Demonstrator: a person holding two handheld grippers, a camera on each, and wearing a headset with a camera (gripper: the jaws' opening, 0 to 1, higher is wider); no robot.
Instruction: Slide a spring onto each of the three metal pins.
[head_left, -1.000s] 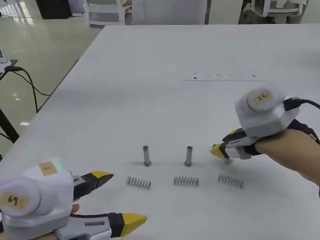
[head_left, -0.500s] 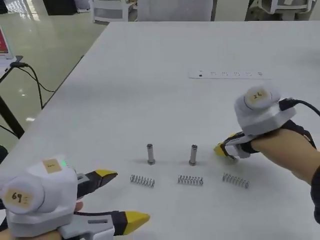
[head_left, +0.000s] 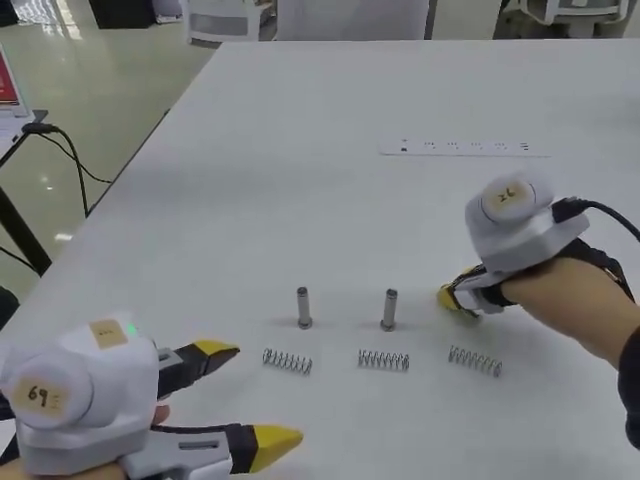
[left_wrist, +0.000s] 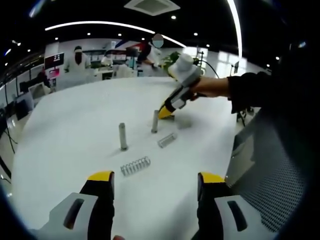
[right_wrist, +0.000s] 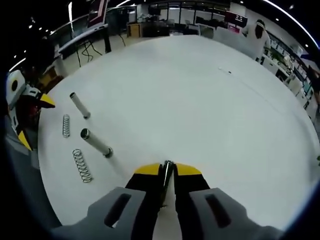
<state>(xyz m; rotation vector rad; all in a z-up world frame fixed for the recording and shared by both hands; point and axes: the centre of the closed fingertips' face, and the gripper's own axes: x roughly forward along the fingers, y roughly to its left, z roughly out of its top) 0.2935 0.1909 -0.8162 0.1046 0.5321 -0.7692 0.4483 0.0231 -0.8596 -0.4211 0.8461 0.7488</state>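
Two metal pins (head_left: 304, 307) (head_left: 389, 309) stand upright on the white table (head_left: 300, 180). Three springs (head_left: 287, 360) (head_left: 384, 360) (head_left: 475, 361) lie in a row just in front of them. To the right of the pins, my right gripper (head_left: 455, 298) sits low at the table surface. Its yellow-tipped jaws (right_wrist: 167, 167) are shut on a thin metal pin (right_wrist: 164, 184). My left gripper (head_left: 250, 395) hovers open at the near left, nothing between its jaws (left_wrist: 156, 177). A spring (left_wrist: 135, 166) and a pin (left_wrist: 122, 136) lie ahead of it.
A white power strip (head_left: 465, 148) lies flat further back on the table. The table's left edge (head_left: 130, 160) drops to the floor, where a black cable (head_left: 60, 160) runs. Chairs stand beyond the far edge.
The head camera has shifted a little. The right gripper holds its place right of the two pins, and the left gripper, pins and springs have not visibly moved.
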